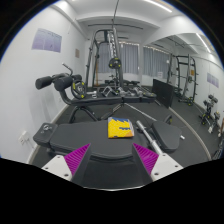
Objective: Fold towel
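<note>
A small yellow towel (pixel 120 127) lies flat on a dark padded bench surface (pixel 95 135), just ahead of my fingers and a little to the right of the middle. My gripper (pixel 112 158) is open and empty. Its two purple pads (pixel 75 157) stand wide apart, one at each side, with the bench's near edge between them. Nothing is between the fingers. The towel has a dark mark or print on its top.
This is a gym room. A weight machine frame (pixel 105 60) stands behind the bench. A silver bar (pixel 150 135) lies right of the towel. A black padded seat (pixel 48 133) is at the left. Racks (pixel 185 75) stand at the far right.
</note>
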Tool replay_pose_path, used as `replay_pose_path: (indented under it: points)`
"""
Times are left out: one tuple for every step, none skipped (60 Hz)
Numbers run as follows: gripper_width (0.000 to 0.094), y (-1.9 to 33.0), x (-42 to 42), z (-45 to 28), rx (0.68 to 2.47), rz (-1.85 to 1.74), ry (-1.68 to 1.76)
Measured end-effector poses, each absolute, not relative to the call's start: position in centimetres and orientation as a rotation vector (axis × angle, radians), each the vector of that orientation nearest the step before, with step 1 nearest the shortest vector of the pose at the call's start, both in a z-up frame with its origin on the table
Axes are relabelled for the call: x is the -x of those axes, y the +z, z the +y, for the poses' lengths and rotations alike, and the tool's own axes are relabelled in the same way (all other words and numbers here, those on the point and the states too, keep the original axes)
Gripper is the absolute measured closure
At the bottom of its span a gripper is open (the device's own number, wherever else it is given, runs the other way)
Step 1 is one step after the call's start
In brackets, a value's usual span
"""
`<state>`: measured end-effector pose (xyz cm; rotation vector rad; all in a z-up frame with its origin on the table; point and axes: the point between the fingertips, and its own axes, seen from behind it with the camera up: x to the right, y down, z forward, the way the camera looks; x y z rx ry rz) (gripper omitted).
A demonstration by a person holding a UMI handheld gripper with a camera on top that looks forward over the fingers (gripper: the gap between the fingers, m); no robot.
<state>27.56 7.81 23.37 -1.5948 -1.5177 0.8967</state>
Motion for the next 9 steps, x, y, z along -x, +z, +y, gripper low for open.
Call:
replay_pose_path:
  points:
    - [0.0082, 23.44, -27.67, 7.65, 1.593, -1.518, 0.898]
    - [0.0083, 23.47, -27.81, 7.52, 1.591, -1.523, 0.896]
    - [0.0083, 23.51, -27.95, 7.37, 1.591, -1.527, 0.894]
    - [0.0083, 23.36, -27.89, 7.36, 1.591, -1.530, 0.895]
    - [0.0081, 23.41, -27.95, 7.25, 1.589, -1.530, 0.897]
    - [0.0081, 23.48, -27.98, 7.19, 1.587, -1.528, 0.899]
    - [0.0083, 23.57, -28.01, 7.17, 1.586, -1.526, 0.901]
    - [0.0081, 23.63, -28.02, 7.15, 1.585, -1.524, 0.902]
    - [0.0081, 23.69, -28.06, 7.17, 1.584, -1.523, 0.902]
